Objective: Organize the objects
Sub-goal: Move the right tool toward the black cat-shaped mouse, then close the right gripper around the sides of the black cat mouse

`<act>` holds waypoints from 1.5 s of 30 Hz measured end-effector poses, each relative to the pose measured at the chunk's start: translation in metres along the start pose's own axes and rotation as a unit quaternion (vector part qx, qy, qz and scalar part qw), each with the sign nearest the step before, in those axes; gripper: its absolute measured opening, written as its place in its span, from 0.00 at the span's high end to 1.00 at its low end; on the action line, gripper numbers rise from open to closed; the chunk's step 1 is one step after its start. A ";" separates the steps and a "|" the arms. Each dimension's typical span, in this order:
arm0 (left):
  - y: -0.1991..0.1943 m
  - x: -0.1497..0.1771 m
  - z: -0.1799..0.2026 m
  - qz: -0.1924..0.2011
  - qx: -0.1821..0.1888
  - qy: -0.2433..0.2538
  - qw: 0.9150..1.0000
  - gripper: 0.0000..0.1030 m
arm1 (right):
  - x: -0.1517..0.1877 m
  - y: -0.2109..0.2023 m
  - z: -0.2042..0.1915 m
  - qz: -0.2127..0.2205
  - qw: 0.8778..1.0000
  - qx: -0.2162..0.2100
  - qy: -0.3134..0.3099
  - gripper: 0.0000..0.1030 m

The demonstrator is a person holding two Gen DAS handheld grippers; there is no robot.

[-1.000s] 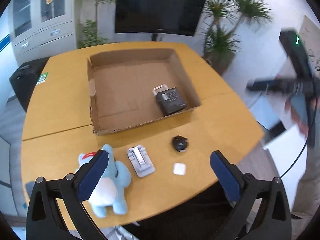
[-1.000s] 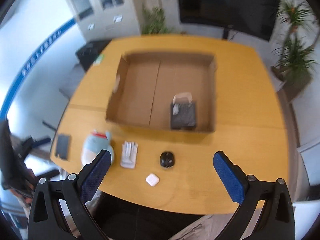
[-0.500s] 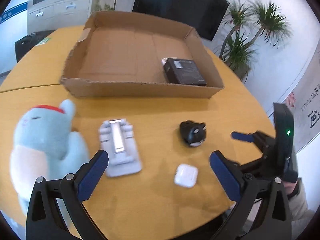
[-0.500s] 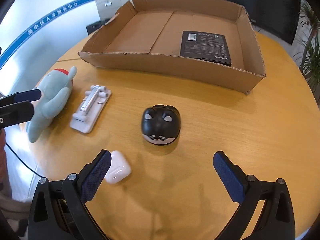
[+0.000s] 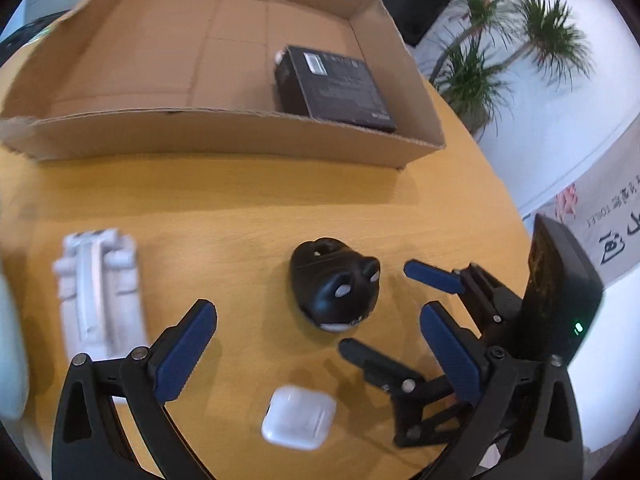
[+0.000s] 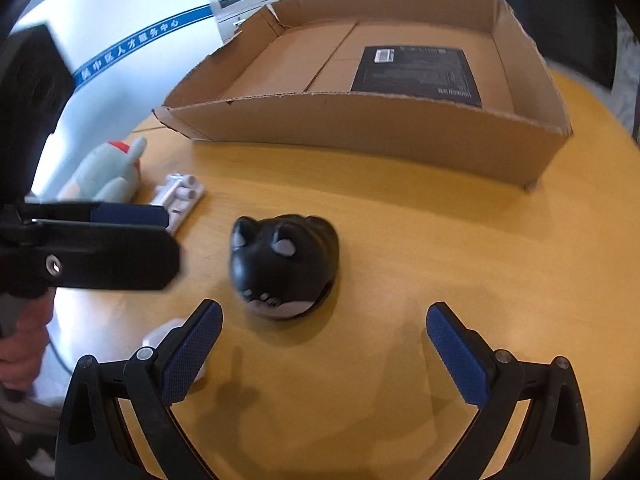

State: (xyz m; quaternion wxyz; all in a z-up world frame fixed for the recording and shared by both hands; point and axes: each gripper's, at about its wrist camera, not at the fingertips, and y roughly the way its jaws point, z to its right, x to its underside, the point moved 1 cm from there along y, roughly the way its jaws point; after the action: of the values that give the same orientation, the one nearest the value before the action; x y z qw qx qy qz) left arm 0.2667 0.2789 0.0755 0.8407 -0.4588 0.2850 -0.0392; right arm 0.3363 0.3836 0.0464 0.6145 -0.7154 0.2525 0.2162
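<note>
A black cat-faced mouse lies on the yellow table, just ahead of both grippers. My left gripper is open, low over the table, with a white earbud case under it between the fingers. My right gripper is open too, with the mouse just beyond its fingertips. In the left wrist view the right gripper reaches in from the right beside the mouse. The earbud case is partly hidden behind the right gripper's left finger. A cardboard box behind holds a flat black box.
A white phone stand and a pale blue plush lie left of the mouse. The left gripper crosses the right wrist view's left side, a hand below it. Potted plants stand past the table's right edge.
Both grippers have dropped lower and moved closer to the mouse and the earbud case. The two grippers now stand close together. Nothing has been taken hold of.
</note>
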 end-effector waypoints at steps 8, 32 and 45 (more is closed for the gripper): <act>0.031 -0.010 0.001 -0.052 0.019 0.017 0.998 0.07 | -0.010 0.014 0.009 -0.001 0.998 -0.059 -0.024 0.06; 0.029 -0.012 -0.009 -0.071 0.045 0.031 0.996 0.30 | -0.020 0.020 -0.003 0.003 0.993 -0.084 -0.081 0.27; 0.034 -0.007 0.004 -0.049 0.016 0.081 0.995 0.44 | -0.019 0.022 -0.011 -0.006 0.995 -0.046 -0.084 0.27</act>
State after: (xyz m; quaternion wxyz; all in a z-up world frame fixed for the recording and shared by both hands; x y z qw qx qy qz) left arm 0.2559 0.3038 0.0532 0.8191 -0.4540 0.3287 -0.1219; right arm 0.3078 0.3720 0.0425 0.6013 -0.7239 0.1855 0.2828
